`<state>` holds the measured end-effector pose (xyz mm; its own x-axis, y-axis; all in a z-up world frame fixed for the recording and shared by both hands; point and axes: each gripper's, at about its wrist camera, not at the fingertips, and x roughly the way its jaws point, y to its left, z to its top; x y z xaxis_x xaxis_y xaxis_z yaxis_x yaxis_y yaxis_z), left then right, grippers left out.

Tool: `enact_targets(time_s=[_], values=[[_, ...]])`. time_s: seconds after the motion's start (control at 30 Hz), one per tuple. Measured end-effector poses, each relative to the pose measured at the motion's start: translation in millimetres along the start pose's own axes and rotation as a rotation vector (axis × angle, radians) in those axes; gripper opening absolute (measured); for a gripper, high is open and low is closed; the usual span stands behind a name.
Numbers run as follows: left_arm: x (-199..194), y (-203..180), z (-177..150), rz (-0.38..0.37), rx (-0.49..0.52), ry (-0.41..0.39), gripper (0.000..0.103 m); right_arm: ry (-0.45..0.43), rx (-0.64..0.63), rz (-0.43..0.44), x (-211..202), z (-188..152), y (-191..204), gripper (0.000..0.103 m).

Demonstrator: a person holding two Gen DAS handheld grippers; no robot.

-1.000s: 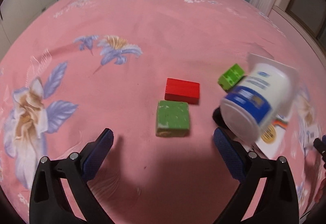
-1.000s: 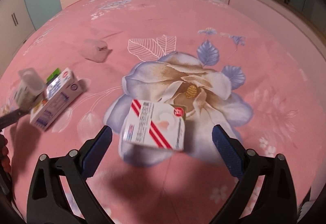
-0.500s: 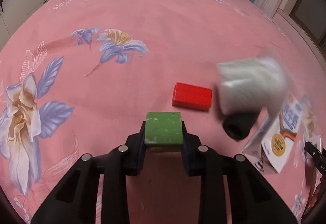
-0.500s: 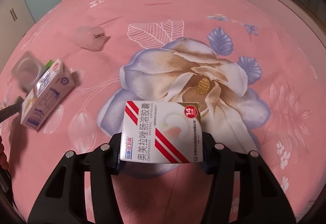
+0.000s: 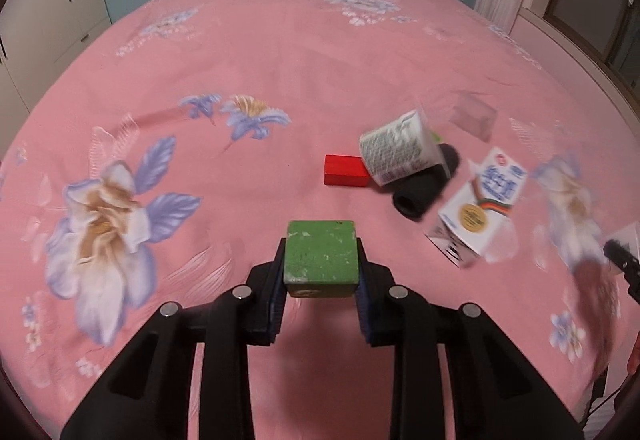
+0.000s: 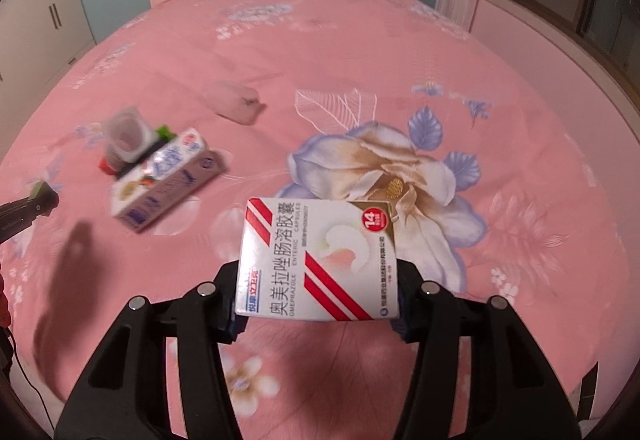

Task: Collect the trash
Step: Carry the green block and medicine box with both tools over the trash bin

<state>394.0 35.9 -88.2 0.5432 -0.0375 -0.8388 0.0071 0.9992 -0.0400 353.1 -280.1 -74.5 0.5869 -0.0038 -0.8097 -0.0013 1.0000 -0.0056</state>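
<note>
In the lower middle of the left wrist view, the left hand-held gripper [image 5: 321, 282] is clamped on a green block [image 5: 320, 258], its pads pressing the block's two side faces and the block lifted clear of the pink bed [image 5: 280, 52]. In the lower middle of the right wrist view, the right hand-held gripper [image 6: 318, 298] pinches a white medicine box [image 6: 318, 260] with red stripes by its two narrow edges, also clear of the bedspread. The block looks solid and stiff, with worn paint that should not slip, so a squeeze across flat opposite faces suits it. The box is probably light, thin card that could buckle under a hard squeeze, and it is best held across its short edges, as it is. More litter lies right of centre in the left view: a red block [image 5: 345, 170], a printed white cup [image 5: 396, 148] tipped on its side, a dark roll [image 5: 424, 188] and a milk carton [image 5: 480, 200]. The cup and carton are likely light and easily crushed, so their stiffer rims or corners are the safer hold. Motion blur smears the cup, the carton and the right edge of that view. A pale, clear item [image 5: 472, 118] beyond them is too faint to name, and a green scrap behind the cup is mostly hidden. No bin or bag shows in either view.
</note>
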Motion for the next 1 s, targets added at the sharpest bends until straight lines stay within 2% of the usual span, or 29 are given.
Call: enact_targets(time_s=[0.4,0.73,1.0], values=[[-117.9,-9.9,-23.5,0.036,0.076,-0.128,0.032,-0.134,-0.088,0.022,-115.0,-7.2,25.8,0.055],[-211.9,-15.2,-64.9,0.059,0.148,-0.219,0.032,-0.232,-0.209,0.063,-204.8,-30.2,56.4,0.055],[-267.6,-23.3,-97.8,0.064,0.204,-0.277,0.032,-0.293,-0.285,0.116,-263.7,-59.5,79.1,0.055]])
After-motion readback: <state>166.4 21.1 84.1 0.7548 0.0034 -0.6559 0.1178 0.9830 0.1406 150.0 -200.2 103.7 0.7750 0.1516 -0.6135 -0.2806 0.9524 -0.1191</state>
